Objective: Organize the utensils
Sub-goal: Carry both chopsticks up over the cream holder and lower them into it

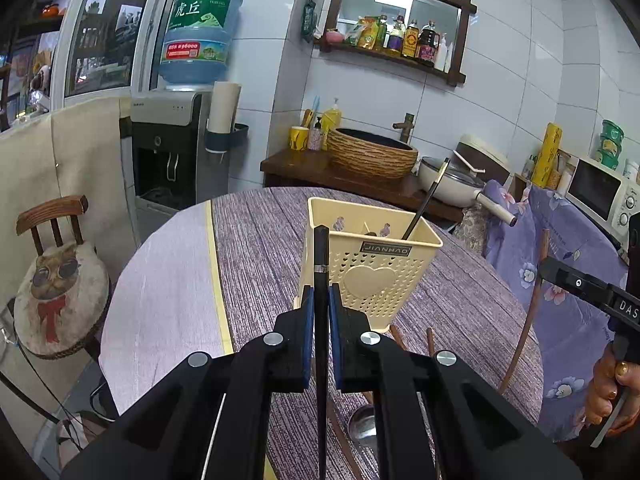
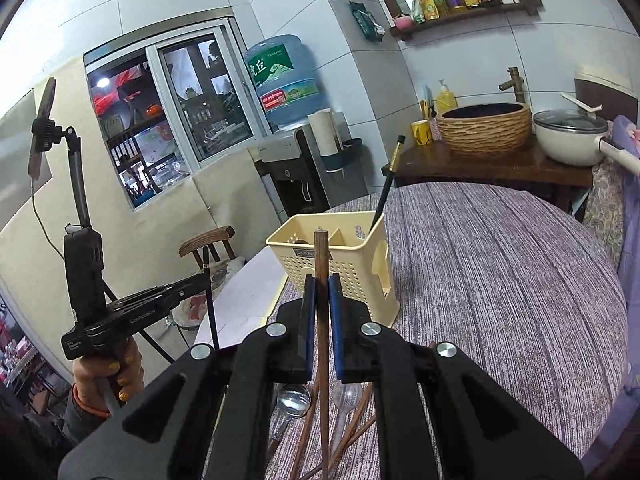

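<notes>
left tool [image 1: 321, 300] clamped on black chopstick [image 1: 321, 256], upright | right tool [image 2: 322, 292] clamped on brown chopstick [image 2: 321, 264], upright | holder [image 1: 372, 264] just ahead, below both tips | left seems nearer

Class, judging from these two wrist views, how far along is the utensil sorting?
Done: one black chopstick stands in the cream holder. In hand: left gripper clamps a black chopstick; right gripper clamps a brown chopstick. Left: spoons and brown chopsticks on the table.

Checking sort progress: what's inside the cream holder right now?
One black chopstick leans in the cream holder, its top sticking above the rim. A divider splits the inside. The holder's walls hide the bottom, so anything lying lower cannot be seen.
</notes>
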The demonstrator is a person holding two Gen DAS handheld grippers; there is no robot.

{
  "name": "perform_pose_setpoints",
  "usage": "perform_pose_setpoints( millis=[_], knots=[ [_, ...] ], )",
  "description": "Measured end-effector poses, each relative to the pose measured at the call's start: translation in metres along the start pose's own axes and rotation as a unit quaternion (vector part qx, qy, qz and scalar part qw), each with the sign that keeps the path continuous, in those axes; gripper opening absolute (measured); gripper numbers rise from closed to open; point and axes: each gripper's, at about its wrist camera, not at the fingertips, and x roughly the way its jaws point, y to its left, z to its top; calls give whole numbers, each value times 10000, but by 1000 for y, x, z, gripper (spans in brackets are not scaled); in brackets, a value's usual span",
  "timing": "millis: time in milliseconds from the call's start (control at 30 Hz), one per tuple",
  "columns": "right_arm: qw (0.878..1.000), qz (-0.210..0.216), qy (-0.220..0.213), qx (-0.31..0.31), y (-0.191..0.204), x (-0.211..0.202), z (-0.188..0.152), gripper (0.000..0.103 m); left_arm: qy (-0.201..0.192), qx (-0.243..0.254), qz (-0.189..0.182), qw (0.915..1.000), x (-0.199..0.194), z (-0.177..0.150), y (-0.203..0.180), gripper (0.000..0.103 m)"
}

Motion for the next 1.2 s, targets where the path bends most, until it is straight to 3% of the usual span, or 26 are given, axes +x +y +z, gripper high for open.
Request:
perform_pose_setpoints(
  millis=[700, 1000, 1200],
  knots=[
    [9994, 68, -175, -307, 22, 10, 53, 8, -437, 158, -78, 9989, -15, 44, -5, 8],
    [9965, 19, -671, -492, 42, -4, 128, 8, -959, 256, -318, 9946, -43, 113, -19, 8],
    [9897, -473, -1140, -722, 52, 2, 167, 8, -1347, 63, -130, 9908, -32, 163, -23, 8]
  ],
)
